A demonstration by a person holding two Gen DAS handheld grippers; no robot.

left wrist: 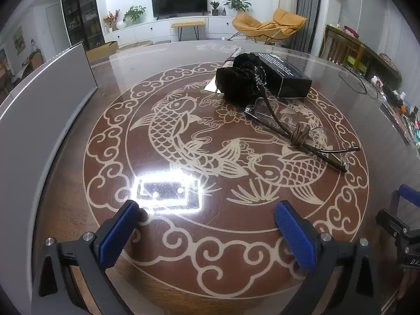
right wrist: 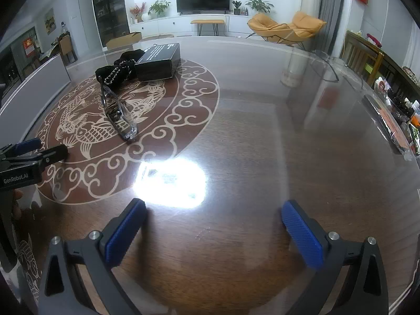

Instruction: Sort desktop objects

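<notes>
Folded glasses with a brown cord lie on the glass tabletop, ahead and right of my left gripper, which is open and empty. Behind them lie a black velvet pouch and a black box. In the right wrist view the glasses, pouch and box lie far left. My right gripper is open and empty over bare table. The left gripper shows at the left edge of that view.
A grey panel stands along the table's left side. A second pair of thin glasses lies at the far right. Small bottles and clutter line the right edge. A lamp glare reflects in the glass.
</notes>
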